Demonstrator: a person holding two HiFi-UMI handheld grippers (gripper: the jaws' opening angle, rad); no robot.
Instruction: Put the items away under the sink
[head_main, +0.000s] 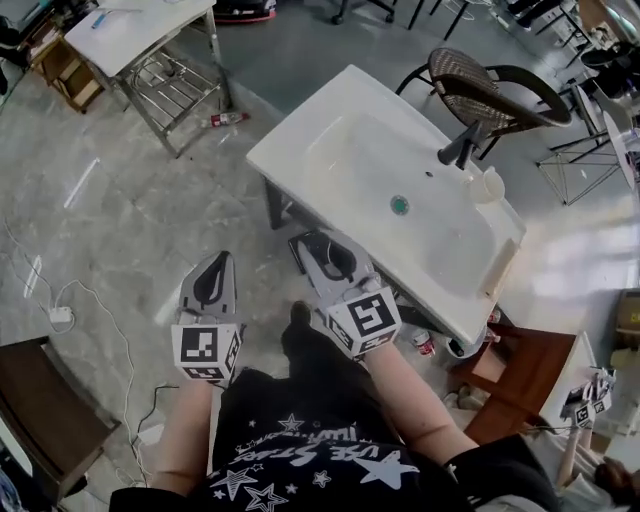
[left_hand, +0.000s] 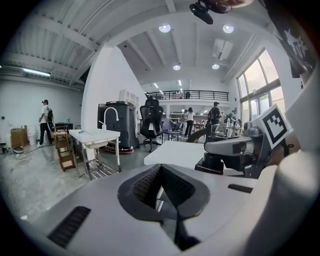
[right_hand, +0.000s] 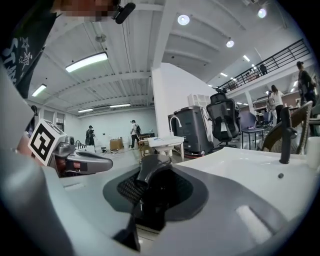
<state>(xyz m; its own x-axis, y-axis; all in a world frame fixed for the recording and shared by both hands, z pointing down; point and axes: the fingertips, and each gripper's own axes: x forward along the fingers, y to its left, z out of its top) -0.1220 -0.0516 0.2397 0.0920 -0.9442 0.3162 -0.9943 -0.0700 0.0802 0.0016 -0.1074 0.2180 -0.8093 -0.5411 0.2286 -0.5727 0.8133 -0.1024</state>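
The white sink unit (head_main: 330, 130) stands ahead of me, with a black faucet (head_main: 460, 148) and a green drain (head_main: 399, 205). A small can (head_main: 423, 342) and a few bottles (head_main: 458, 348) sit on the floor under its near right end. My left gripper (head_main: 211, 270) is held level at waist height left of the sink, with its jaws shut and empty (left_hand: 162, 172). My right gripper (head_main: 328, 255) is beside the sink's near edge. It is shut on a dark smooth thing (right_hand: 152, 192) that I cannot identify.
A steel-framed white table (head_main: 140, 30) stands at the far left, and a bottle (head_main: 228, 119) lies on the floor beside it. A wicker chair (head_main: 480, 90) is behind the sink. A wooden stool (head_main: 520, 375) stands to the right. A cable and a plug strip (head_main: 60, 315) lie on the floor at the left.
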